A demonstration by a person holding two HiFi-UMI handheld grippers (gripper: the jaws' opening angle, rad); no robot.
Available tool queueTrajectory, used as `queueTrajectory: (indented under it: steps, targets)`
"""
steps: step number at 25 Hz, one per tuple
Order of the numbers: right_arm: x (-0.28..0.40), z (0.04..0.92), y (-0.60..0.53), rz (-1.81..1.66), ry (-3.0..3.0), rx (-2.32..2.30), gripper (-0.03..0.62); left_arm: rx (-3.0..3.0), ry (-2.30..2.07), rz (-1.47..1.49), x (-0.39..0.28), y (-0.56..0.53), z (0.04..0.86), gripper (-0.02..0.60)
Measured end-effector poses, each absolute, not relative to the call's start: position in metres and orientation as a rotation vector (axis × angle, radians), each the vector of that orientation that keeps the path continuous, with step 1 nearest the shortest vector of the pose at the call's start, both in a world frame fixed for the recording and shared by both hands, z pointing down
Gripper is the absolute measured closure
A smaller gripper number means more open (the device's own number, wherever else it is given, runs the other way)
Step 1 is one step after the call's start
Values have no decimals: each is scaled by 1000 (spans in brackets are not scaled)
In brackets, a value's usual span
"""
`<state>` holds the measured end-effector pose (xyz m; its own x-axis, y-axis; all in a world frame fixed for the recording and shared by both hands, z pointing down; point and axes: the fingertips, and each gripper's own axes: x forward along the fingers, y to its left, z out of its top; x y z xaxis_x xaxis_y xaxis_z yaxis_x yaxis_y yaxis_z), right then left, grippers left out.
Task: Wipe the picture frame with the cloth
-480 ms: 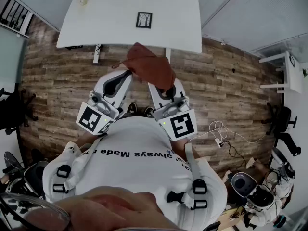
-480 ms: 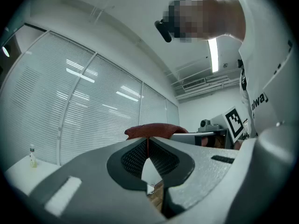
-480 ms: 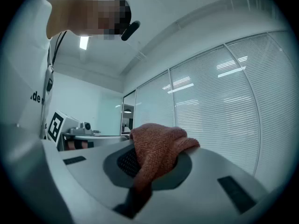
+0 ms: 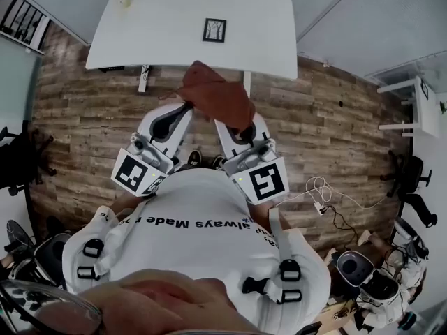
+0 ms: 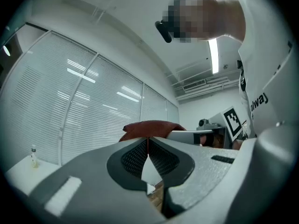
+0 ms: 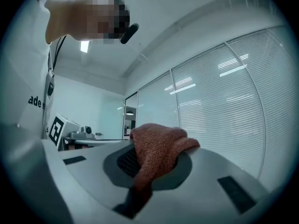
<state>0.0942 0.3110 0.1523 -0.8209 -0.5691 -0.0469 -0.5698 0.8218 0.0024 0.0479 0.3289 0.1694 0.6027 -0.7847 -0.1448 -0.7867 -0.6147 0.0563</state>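
Rust-red knitted cloth (image 4: 218, 98) is bunched up, pinched in the right tongs (image 6: 148, 168), off the white bench (image 4: 140, 33). Small dark square picture frame (image 4: 214, 30) sits mid-bench, well apart from it.

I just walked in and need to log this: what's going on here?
A person stands on the wood floor with a gripper in each hand. The right gripper has its jaws shut on a rust-coloured cloth bunched over them. The left gripper has its jaws together, empty. The picture frame lies on the white table ahead; wiping has not begun.
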Motion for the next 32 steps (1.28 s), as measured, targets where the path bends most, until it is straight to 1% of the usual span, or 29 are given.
queueTrajectory:
  steps: [16, 24, 32]
  targets:
    - [51, 162, 324, 1, 2917, -972, 574, -2844, 1368, 254, -3, 348, 185, 569]
    - [49, 167, 309, -4, 2918, -991, 574, -2853, 1353, 255, -4, 337, 188, 569]
    - [62, 163, 271, 17, 2904, -981, 574, -2834, 1339, 242, 9, 299, 183, 569]
